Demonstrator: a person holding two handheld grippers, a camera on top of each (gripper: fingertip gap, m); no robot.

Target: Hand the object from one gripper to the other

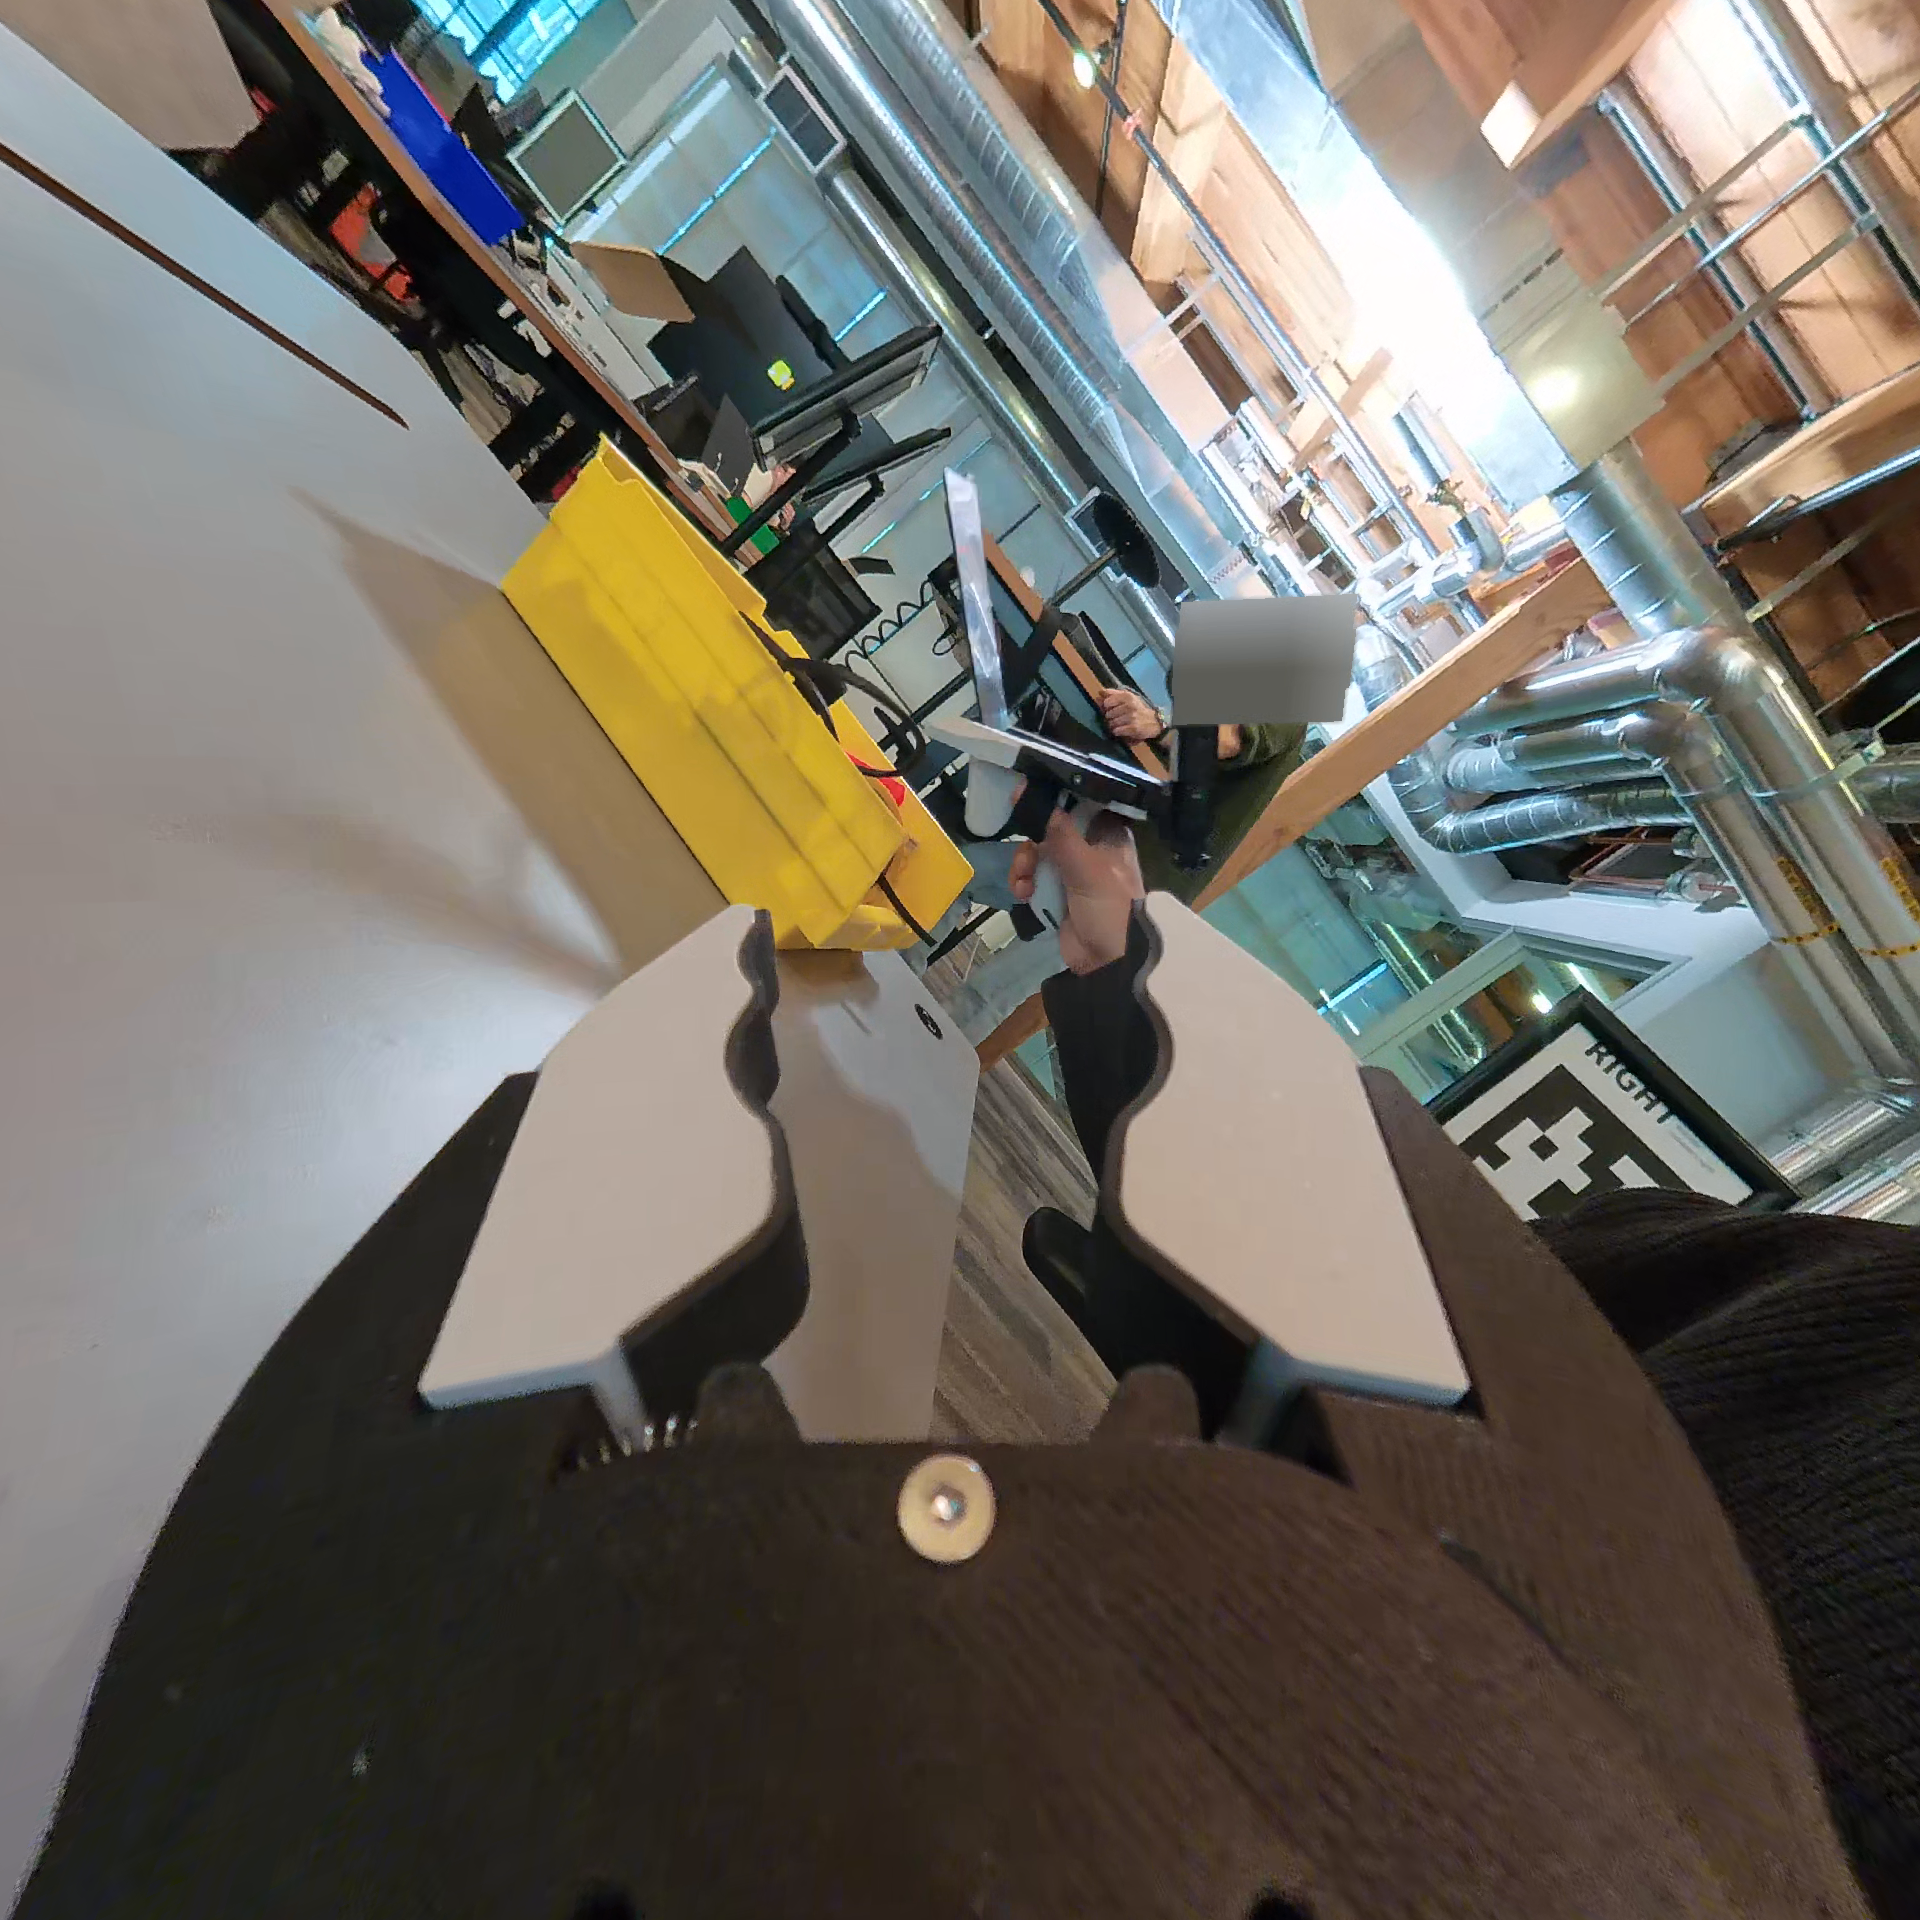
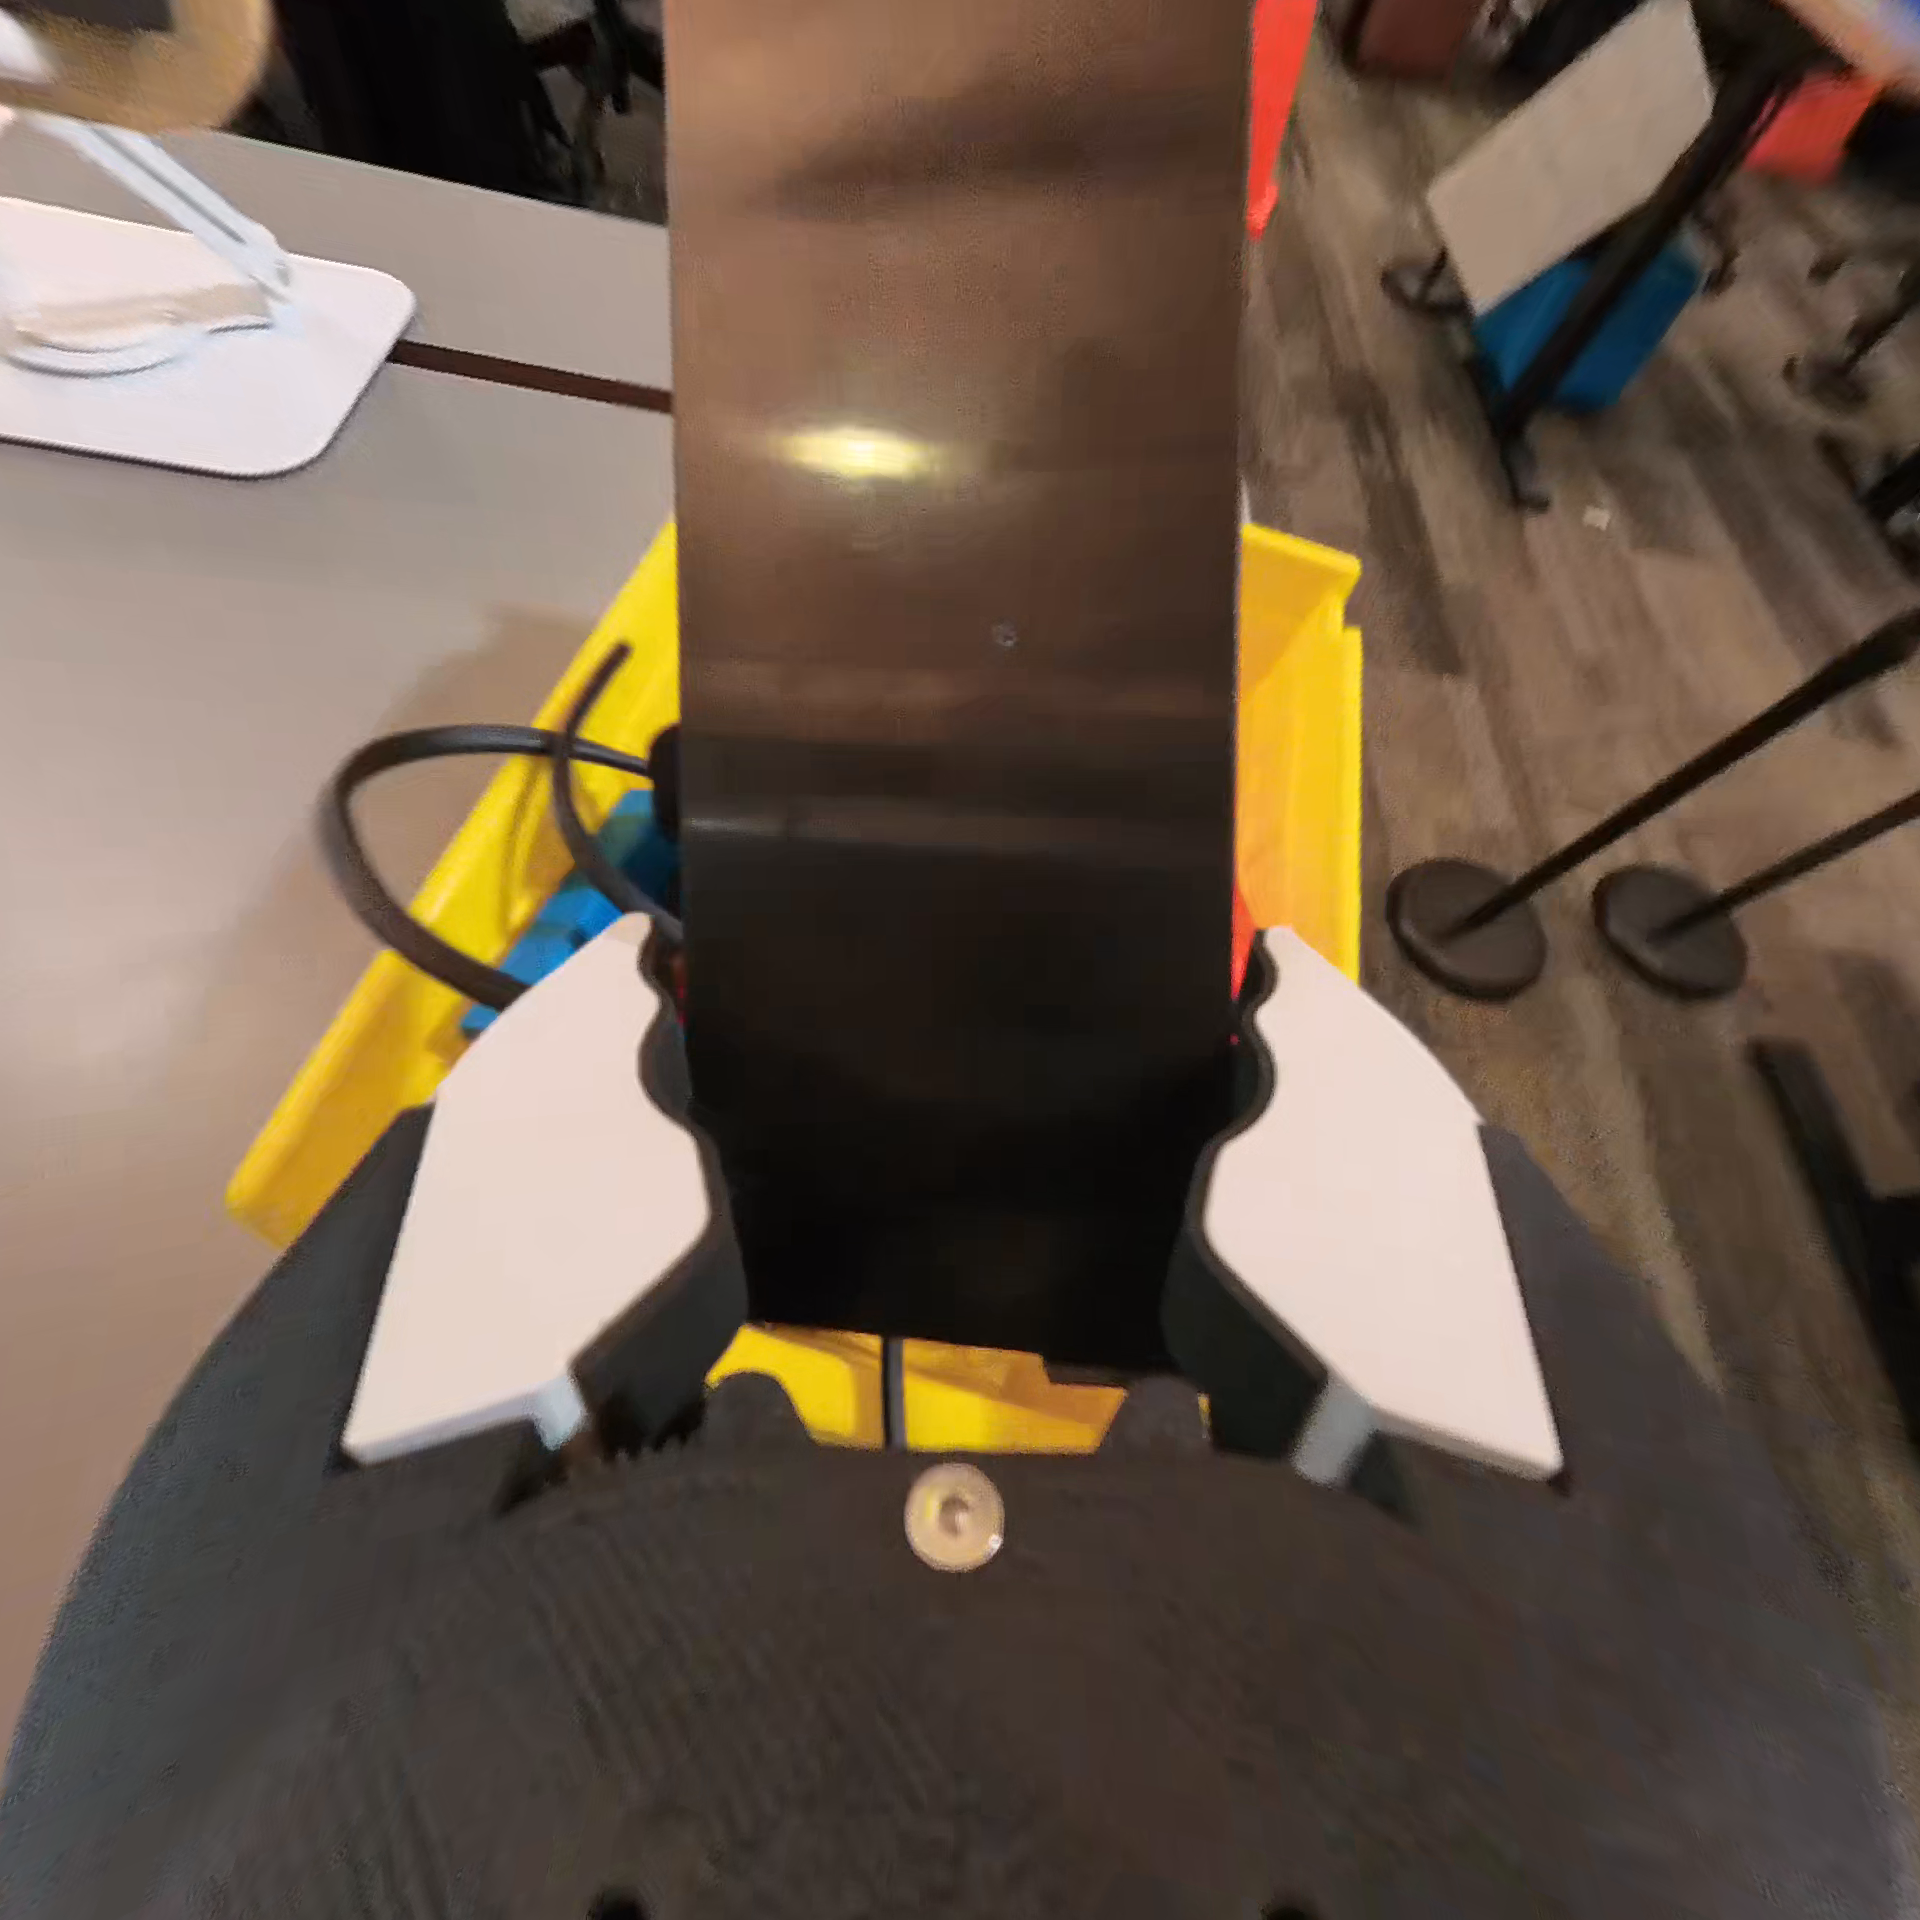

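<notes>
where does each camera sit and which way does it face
Left wrist view: on the left gripper, tilted, looking along the table edge into the room; its open fingers and a dark sleeve show.
Right wrist view: on the right gripper, looking down; its fingers flank a dark flat strip.
Shared: the yellow bin and the table.

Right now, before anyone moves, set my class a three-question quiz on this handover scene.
1. True or false: the yellow bin stands on the floor.
2. Which gripper's jaws span the metal plate edge to edge?
3. What loops out of the bin? A. a black cable B. a red rope C. a white chain

Key: 1. False, it is on the table. 2. The right gripper. 3. A.
</notes>
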